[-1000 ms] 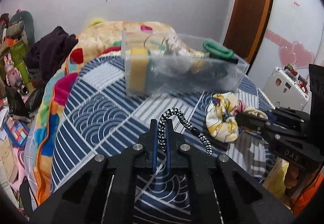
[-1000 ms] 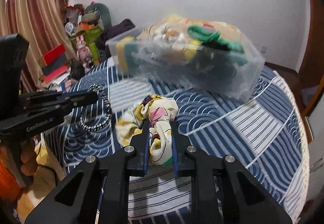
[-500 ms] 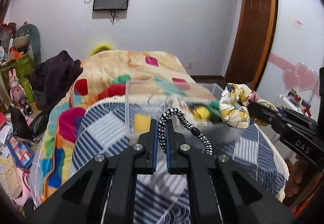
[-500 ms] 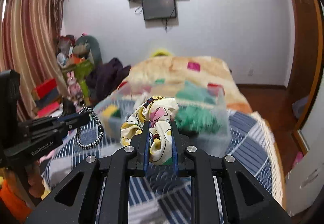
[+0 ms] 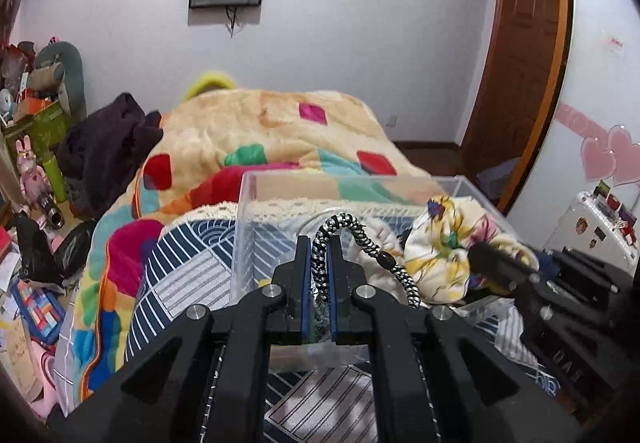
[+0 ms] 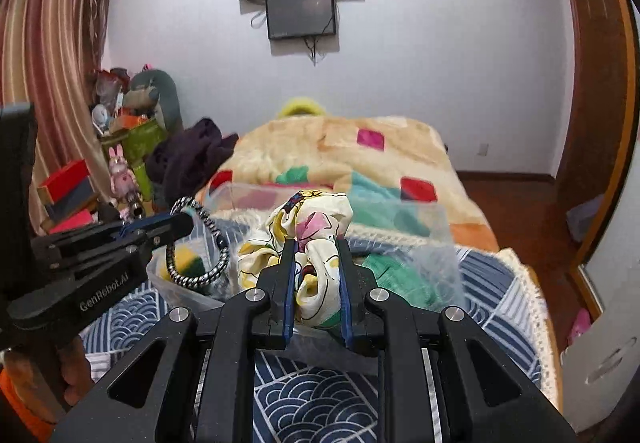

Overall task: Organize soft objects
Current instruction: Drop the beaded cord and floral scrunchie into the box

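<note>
Over the clear box (image 5: 460,185) near the foot edge of the bed (image 6: 500,307), the left gripper (image 5: 319,243) is clamped on a thin, springy hair tie (image 5: 352,227) and the right gripper (image 6: 316,255) on a light, squashy scrunchie (image 6: 312,215), both likely easiest pinched across the band.

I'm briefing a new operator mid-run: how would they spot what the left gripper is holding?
Start at the bed with the blue wave-patterned quilt and find the clear plastic storage box on it. Over the box, the left gripper has its jaws shut on a thin black-and-white braided hair tie. Unlike the puffy yellow-and-white floral fabric scrunchie beside it, it is a slim cord loop with a black bead.
</note>
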`<state>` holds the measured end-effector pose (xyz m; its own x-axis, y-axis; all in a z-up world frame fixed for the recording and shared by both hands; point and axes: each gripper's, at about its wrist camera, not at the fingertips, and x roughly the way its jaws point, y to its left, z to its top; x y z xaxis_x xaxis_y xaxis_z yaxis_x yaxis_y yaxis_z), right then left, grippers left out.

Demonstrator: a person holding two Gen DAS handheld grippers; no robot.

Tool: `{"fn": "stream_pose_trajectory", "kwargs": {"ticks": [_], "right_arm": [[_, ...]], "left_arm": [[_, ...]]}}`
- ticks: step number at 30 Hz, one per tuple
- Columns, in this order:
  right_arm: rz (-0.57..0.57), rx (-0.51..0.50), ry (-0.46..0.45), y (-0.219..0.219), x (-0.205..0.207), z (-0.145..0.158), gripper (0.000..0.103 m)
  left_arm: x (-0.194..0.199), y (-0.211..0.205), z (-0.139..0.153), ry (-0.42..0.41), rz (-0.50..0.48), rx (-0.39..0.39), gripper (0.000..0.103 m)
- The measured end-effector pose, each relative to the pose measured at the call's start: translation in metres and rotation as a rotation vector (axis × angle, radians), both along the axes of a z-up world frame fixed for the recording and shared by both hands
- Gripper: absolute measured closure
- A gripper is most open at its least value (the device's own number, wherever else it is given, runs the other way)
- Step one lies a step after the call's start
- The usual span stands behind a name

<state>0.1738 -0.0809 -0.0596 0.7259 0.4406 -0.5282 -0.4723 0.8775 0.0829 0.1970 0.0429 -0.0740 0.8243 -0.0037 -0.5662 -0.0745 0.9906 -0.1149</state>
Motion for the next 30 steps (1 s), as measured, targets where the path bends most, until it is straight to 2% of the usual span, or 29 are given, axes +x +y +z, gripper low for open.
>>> {"fn": "stream_pose_trajectory", "kwargs": {"ticks": [4,6,12,20,23,28,29,30], "right_arm": [[0.016,0.011,0.045,-0.002,0.004,-0.009,0.081],[0.013,0.008,0.044,-0.004,0.002,-0.008,0.072],[0.000,0.010,0.016,-0.011,-0.006,0.001,0.050],[-0.023,0.043,-0.058,-0.027,-0.021,0.030,0.048],[-0.023,0.066,-0.102,-0.035,-0.033,0.046,0.047],[-0.022,0.098,-0.195,-0.044,-0.060,0.075,0.040],[-0.022,0.102,-0.212,-0.046,-0.064,0.080,0.040],[-0.019,0.110,-0.229,-0.047,-0.069,0.085,0.040]], "left_arm": [[0.000,0.000,-0.007,0.009,-0.005,0.001,0.096],[-0.001,-0.002,-0.009,0.016,-0.012,0.006,0.089],[-0.014,-0.006,-0.003,-0.006,-0.027,0.027,0.087],[-0.052,-0.010,0.031,-0.101,-0.062,0.002,0.087],[-0.069,-0.015,0.048,-0.151,-0.076,0.010,0.087],[-0.098,-0.025,0.075,-0.231,-0.090,0.023,0.087],[-0.103,-0.026,0.080,-0.241,-0.094,0.023,0.085],[-0.109,-0.027,0.085,-0.256,-0.096,0.023,0.078]]}}
